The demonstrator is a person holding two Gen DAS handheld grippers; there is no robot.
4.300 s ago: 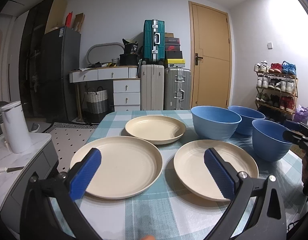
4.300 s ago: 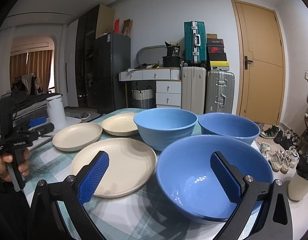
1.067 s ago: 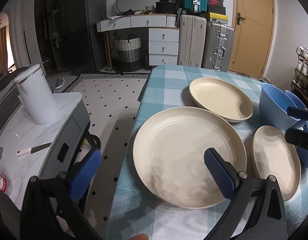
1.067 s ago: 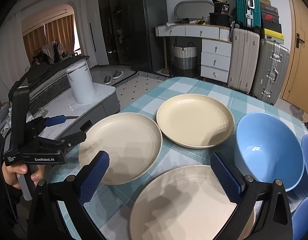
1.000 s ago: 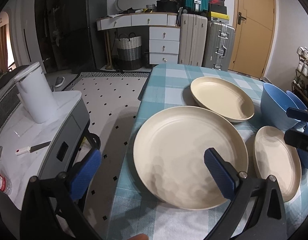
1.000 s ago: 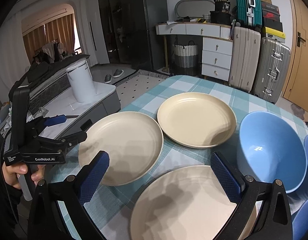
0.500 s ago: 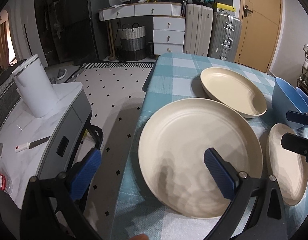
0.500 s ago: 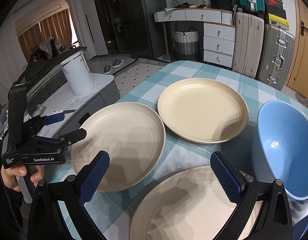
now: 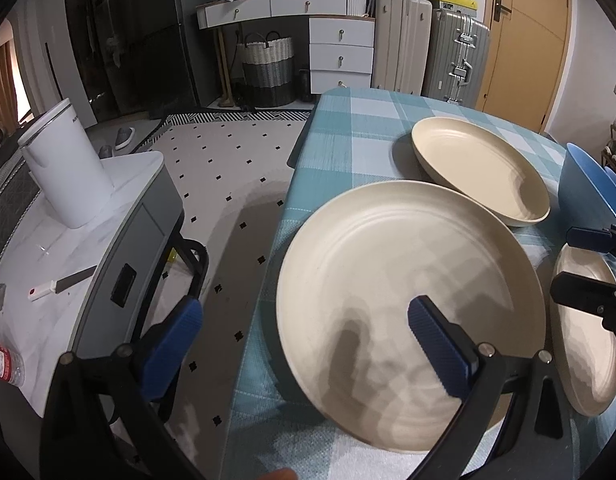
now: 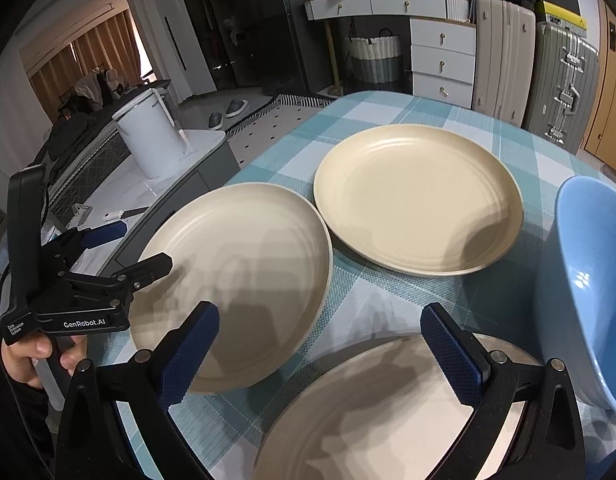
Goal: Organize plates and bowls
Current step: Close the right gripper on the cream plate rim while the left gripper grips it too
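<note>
Left wrist view: left gripper point(image 9: 303, 322) jaws apart, straddling the left edge of the table point(image 9: 348, 132) and the near-left plate point(image 9: 408, 276).

Right wrist view: right gripper point(image 10: 320, 334) jaws apart over the near plate point(image 10: 388, 412); far plate point(image 10: 418, 196) mid-table, blue bowl point(image 10: 592, 280) at right edge.

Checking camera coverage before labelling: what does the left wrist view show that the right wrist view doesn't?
Only the left wrist view: the right gripper from the side, jaws open over the near cream plate, and the red-capped bottle at the left edge.

Only the right wrist view: the left gripper from outside, jaws open at the rim of the large cream plate, the hand holding it, and the orange curtains.

Both: the three cream plates, the far one included, the blue bowl, the teal checked tablecloth, and the white cylindrical canister.
</note>
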